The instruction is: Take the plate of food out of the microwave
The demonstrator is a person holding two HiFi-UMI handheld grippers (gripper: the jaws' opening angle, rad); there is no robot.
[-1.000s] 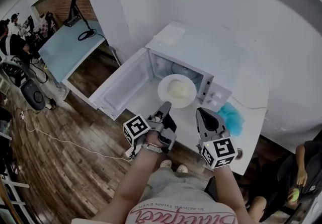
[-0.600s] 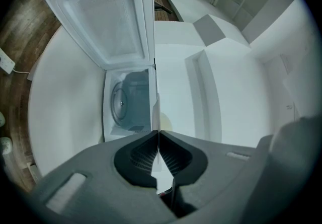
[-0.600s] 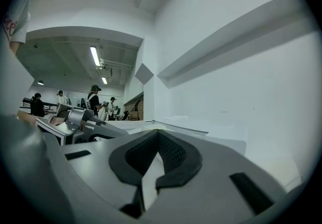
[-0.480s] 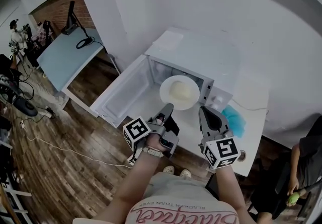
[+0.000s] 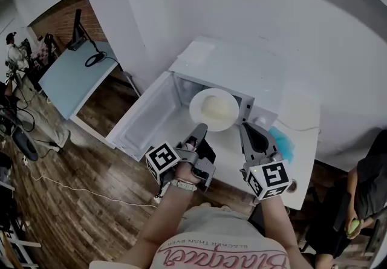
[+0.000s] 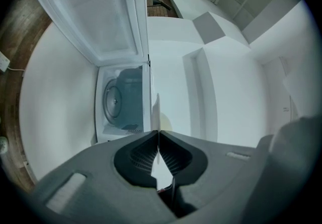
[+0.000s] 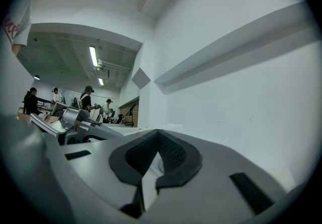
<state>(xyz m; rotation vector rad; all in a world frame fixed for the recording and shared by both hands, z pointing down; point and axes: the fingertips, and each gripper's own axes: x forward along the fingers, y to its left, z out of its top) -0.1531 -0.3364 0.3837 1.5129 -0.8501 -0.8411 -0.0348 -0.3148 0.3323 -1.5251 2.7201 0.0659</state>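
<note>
A white plate [image 5: 213, 109] with pale food on it hangs in front of the open microwave [image 5: 236, 65], carried between both grippers. My left gripper [image 5: 199, 131] is shut on the plate's near left rim. In the left gripper view that rim [image 6: 155, 112] shows edge-on between the closed pads of the left gripper [image 6: 158, 132]. My right gripper [image 5: 245, 129] is shut on the plate's right rim; in the right gripper view a white strip of plate [image 7: 150, 177] sits inside the shut right gripper [image 7: 158, 131]. The microwave cavity [image 6: 123, 99] with its glass turntable stands behind.
The microwave door [image 5: 145, 116] hangs open to the left. A blue cloth [image 5: 279, 141] lies on the white counter [image 5: 299, 110] right of the microwave. A light blue table [image 5: 72, 77] stands far left on the wooden floor. A person [image 5: 363, 195] sits at the right edge.
Both grippers have risen a little with the plate held between them. The grips look the same.
</note>
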